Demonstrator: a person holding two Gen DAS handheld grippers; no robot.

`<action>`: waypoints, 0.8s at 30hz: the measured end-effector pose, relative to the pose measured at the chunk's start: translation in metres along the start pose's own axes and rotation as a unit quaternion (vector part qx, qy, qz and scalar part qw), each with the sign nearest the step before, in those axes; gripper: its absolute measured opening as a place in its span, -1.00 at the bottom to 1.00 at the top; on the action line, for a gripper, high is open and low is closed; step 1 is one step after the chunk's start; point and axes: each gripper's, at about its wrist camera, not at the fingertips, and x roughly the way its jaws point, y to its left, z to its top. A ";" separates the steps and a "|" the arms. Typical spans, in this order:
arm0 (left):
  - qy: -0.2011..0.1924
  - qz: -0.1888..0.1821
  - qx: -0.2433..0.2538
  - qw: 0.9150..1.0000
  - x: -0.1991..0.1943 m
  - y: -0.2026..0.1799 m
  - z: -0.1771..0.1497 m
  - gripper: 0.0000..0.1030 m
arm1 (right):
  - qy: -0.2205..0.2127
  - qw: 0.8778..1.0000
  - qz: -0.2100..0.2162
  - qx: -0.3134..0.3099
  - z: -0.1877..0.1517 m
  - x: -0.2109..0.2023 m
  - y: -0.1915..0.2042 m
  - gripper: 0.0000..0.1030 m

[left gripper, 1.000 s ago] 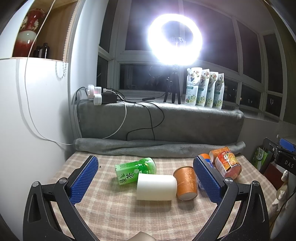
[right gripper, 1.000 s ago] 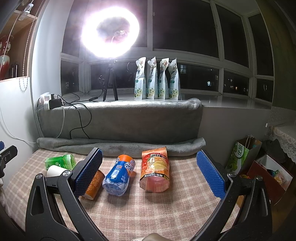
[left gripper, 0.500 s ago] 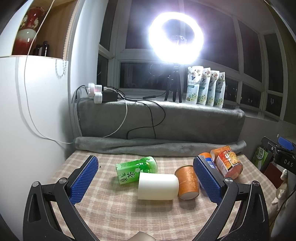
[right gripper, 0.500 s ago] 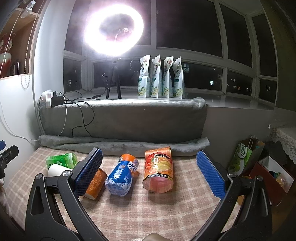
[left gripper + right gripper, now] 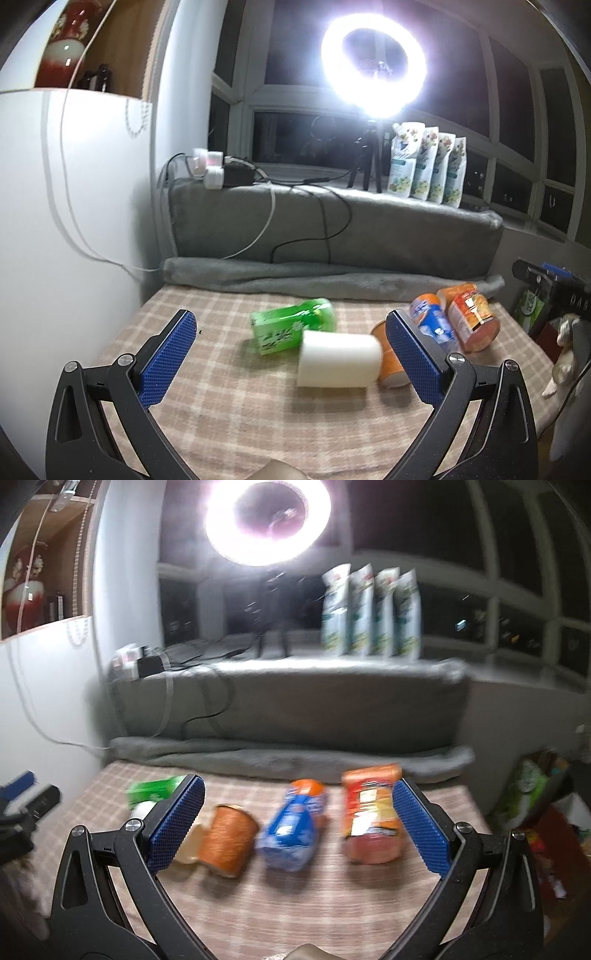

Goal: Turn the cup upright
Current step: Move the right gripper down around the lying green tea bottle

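Several cups lie on their sides on the checked cloth: a white cup [image 5: 338, 359], a green cup [image 5: 291, 326], an orange cup [image 5: 388, 363], a blue-and-orange cup [image 5: 432, 321] and a red-orange cup [image 5: 472, 321]. My left gripper [image 5: 291, 360] is open, above and in front of the white cup. In the right wrist view, my right gripper [image 5: 299, 825] is open, with the orange cup [image 5: 229, 836] and the blue cup [image 5: 295, 827] between its fingers and the red-orange cup [image 5: 371, 812] beside the right finger. The green cup [image 5: 151, 788] and white cup [image 5: 144, 808] peek behind the left finger.
A grey blanket roll [image 5: 332, 278] and a cushioned ledge [image 5: 332, 221] bound the far side. A white cabinet [image 5: 70, 221] stands left. A ring light [image 5: 373, 64], cables, a power strip [image 5: 214, 170] and several pouches [image 5: 428, 166] sit on the sill. Bags and boxes [image 5: 535, 805] lie off the right edge.
Both grippers have moved forward toward the cups, which look larger now. The right gripper has shifted left, so the orange and blue cups lie between its fingers. No cup has moved.
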 end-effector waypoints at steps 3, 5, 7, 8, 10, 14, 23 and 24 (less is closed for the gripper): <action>0.008 0.009 0.000 1.000 -0.001 0.011 -0.005 0.98 | 0.025 0.998 0.051 -0.006 0.007 0.017 0.012 1.00; 0.014 0.016 -0.001 1.000 -0.001 0.018 -0.008 0.98 | 0.039 0.996 0.071 -0.028 0.010 0.029 0.026 1.00; 0.017 0.023 -0.002 1.000 -0.003 0.023 -0.010 0.98 | 0.059 0.992 0.097 -0.060 0.012 0.046 0.043 1.00; 0.018 0.026 -0.003 0.999 -0.003 0.025 -0.011 0.98 | 0.070 0.989 0.106 -0.078 0.014 0.056 0.052 1.00; 0.022 0.032 -0.008 0.999 -0.005 0.033 -0.014 0.98 | 0.089 0.984 0.115 -0.106 0.017 0.076 0.066 0.94; 0.032 0.038 -0.009 0.999 -0.008 0.041 -0.022 0.98 | 0.130 0.965 0.134 -0.187 0.021 0.114 0.099 0.75; 0.066 0.044 -0.031 0.996 -0.002 0.058 -0.040 0.98 | 0.216 0.890 0.202 -0.346 0.015 0.172 0.168 0.56; 0.069 0.043 -0.034 0.996 -0.001 0.060 -0.042 0.98 | 0.220 0.885 0.205 -0.356 0.014 0.175 0.174 0.56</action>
